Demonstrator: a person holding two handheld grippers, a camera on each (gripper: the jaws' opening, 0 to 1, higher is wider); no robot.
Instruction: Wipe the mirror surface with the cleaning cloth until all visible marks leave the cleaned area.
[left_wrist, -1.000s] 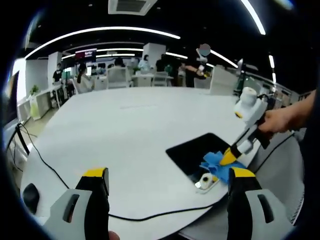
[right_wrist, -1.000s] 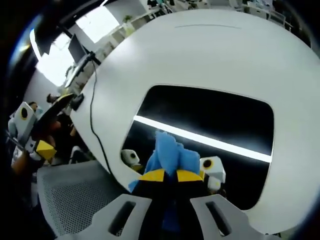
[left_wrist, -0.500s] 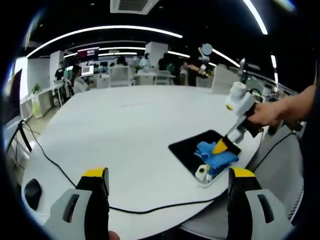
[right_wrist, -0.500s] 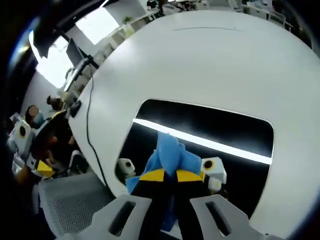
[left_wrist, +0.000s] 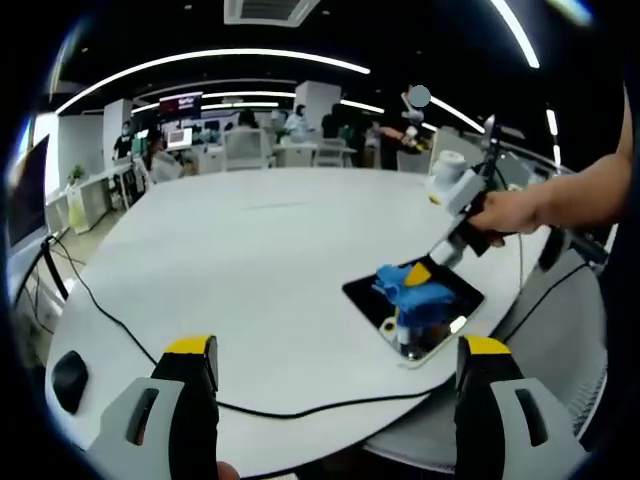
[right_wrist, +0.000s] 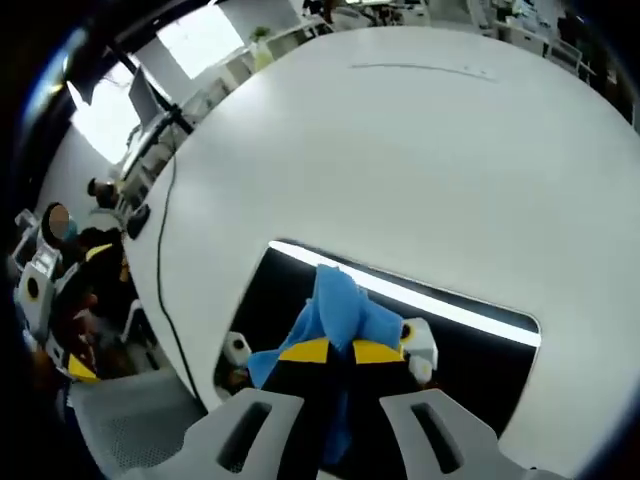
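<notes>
Right gripper (right_wrist: 335, 352): jaws pinched on the blue cloth (right_wrist: 338, 308), pressing it onto the mirror.
Left gripper (left_wrist: 335, 352): jaws wide apart, holding nothing, above the table edge.
Mirror (right_wrist: 440, 350): dark, flat on the white table (right_wrist: 400, 150), near its edge.
Cable (left_wrist: 110, 325): trails across the table.

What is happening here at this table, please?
A person is wiping a dark mirror that lies flat near the edge of a round white table. The right gripper has its jaws shut on a blue cleaning cloth and presses it onto the glass. The left gripper is held back from the table, jaws open and empty. A black cable runs across the tabletop.
</notes>
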